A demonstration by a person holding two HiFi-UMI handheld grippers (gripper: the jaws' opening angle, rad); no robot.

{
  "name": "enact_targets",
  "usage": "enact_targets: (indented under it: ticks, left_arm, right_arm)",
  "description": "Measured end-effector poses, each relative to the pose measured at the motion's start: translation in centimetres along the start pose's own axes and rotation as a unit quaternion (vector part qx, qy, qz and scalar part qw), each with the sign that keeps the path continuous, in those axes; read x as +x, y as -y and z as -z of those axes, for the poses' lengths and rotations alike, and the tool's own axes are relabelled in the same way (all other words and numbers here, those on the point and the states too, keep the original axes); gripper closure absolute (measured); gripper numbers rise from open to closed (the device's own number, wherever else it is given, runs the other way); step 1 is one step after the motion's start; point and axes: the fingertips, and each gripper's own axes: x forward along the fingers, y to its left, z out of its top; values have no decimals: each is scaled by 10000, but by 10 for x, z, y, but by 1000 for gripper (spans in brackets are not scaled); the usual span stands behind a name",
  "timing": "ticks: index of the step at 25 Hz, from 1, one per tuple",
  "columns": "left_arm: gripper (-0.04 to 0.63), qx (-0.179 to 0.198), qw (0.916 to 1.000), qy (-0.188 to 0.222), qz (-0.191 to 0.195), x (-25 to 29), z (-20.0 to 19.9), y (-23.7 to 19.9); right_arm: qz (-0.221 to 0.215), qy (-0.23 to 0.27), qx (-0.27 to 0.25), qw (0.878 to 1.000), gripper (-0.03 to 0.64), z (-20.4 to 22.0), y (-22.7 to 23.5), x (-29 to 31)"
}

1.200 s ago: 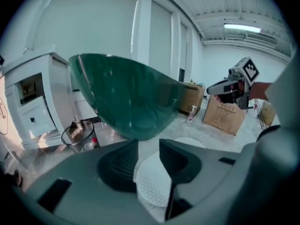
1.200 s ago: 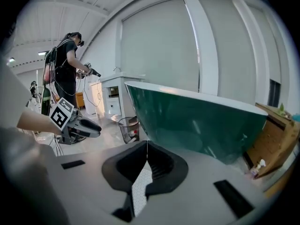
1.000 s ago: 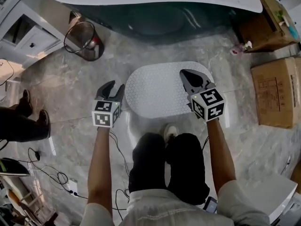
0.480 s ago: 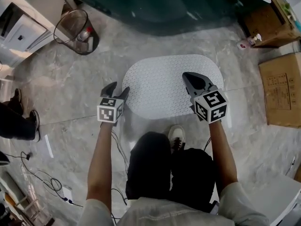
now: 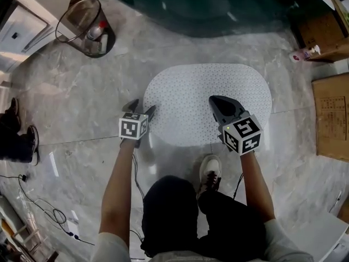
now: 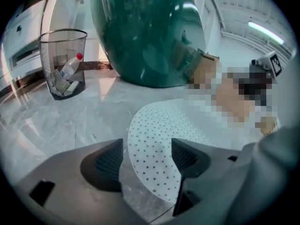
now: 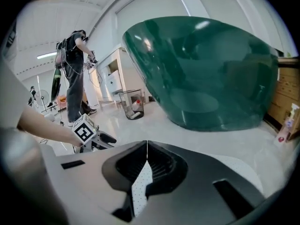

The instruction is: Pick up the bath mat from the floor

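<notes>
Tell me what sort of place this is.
Probably a bathroom, perhaps a mock-up: a dark green bathtub, a white bath mat on a marble-look floor, a wire wastebasket; cardboard boxes nearby.

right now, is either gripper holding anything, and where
Nothing is held. The left gripper, its jaws just opening, frames the bath mat edge without gripping; the right gripper is shut, empty.

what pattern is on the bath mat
The bath mat is white, covered with small dark dots; the left gripper view shows it best.

Open floor (image 5: 82,102) left of mat (image 5: 202,91); tub (image 5: 207,4) close behind, bin (image 5: 106,40) far-left, box (image 5: 332,113) right.
</notes>
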Motion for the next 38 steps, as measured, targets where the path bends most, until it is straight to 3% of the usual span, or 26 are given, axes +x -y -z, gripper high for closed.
enact_targets:
  ticks: [6,16,24,26,33,36,38]
  left_arm:
    - [287,48,9995,-208,-227,34,23,-7]
    - [283,-86,9982,-242,-539,44,33,-9]
    - [255,-553,9982,-33,-225,46,26,5]
    - [256,-640,9979,-74,66,47,26,19]
    - [258,-216,9939,-264,1051,65,18,94]
    - [313,44,9945,-325,997,70,12,106]
    - [445,77,9967,-302,753,72,9,101]
  right_arm:
    - [-226,-239,-105,9994,601,34,-7,19]
    - [-12,-210,189,9996,601,53,13,5]
    - [-2,-210,291,9994,601,60,12,4]
    - [12,-203,303,9993,601,60,12,2]
    - [126,-202,333,9992,601,60,15,-4]
    - [205,-230,344,9989,601,62,18,-10]
    - [269,-243,340,9988,601,64,20,-17]
